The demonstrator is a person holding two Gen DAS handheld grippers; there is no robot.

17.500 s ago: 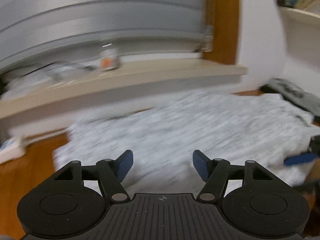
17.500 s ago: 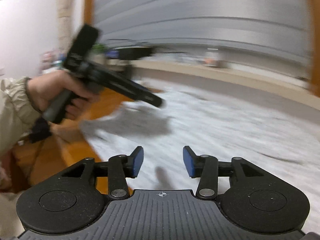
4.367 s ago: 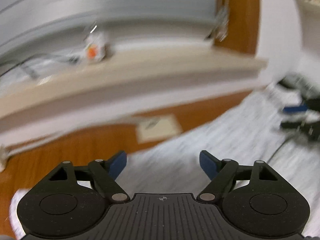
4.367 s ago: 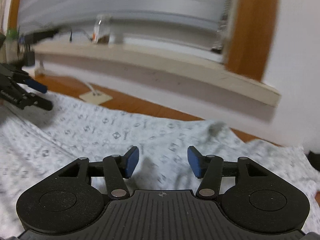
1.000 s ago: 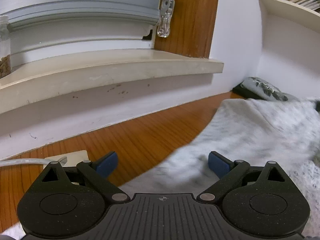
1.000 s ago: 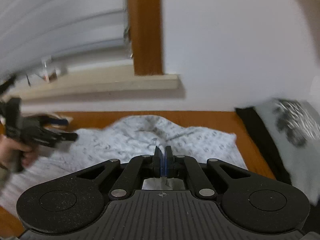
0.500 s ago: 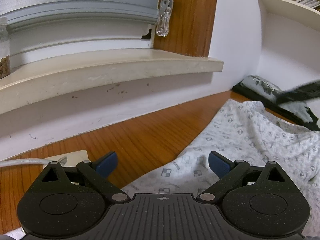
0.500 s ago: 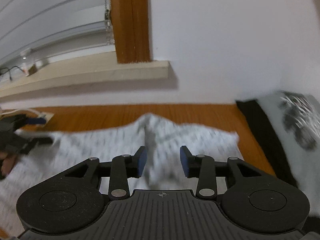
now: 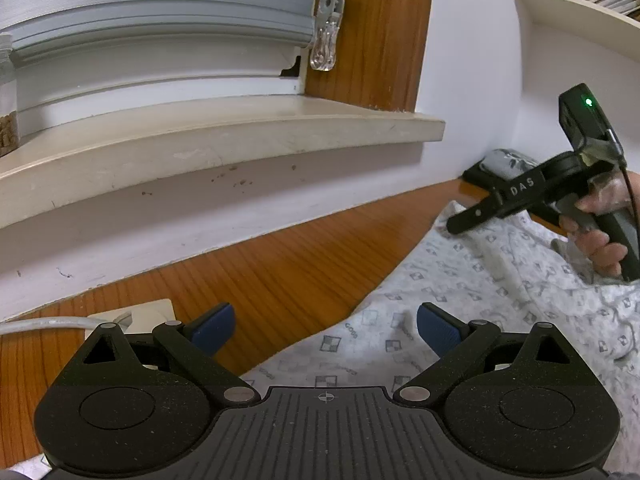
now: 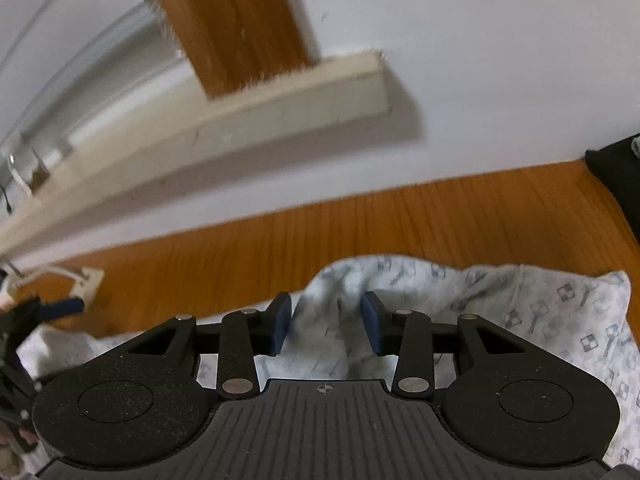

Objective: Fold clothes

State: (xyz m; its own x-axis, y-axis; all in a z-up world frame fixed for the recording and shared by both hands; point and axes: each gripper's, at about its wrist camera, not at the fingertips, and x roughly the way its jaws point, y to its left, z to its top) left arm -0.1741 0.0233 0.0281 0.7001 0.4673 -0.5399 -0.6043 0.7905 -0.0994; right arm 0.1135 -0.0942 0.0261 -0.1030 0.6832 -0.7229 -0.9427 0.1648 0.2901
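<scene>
The patterned garment (image 9: 500,292) lies spread on the wooden floor (image 9: 280,264), below a window sill (image 9: 224,136) and close to the white wall. Its fabric is pale with small checked and line motifs. One edge runs diagonally across the boards; the far end is rumpled into a raised fold (image 10: 344,280).

The left gripper (image 9: 324,328) is held low over the near edge of the garment. Its jaws stand wide apart, the blue pads clear of the cloth, and nothing is held. The left pad sits over bare floor, the right over fabric.

The right gripper (image 10: 325,330) points down at the rumpled end. Its jaws are partly open; the raised fold of cloth sits between the blue pads, but the pads do not press on it. In the left wrist view the same tool (image 9: 532,196) is seen above the garment's far end, carried by the person's right hand (image 9: 600,232) on its grip.

A white floor socket plate (image 9: 132,316) with a white cable (image 9: 44,324) lies on the boards just left of the left gripper. A dark cushion (image 9: 496,168) sits against the wall beyond the garment. A bead-chain pull (image 9: 326,40) hangs beside the wooden window frame (image 9: 380,28).
</scene>
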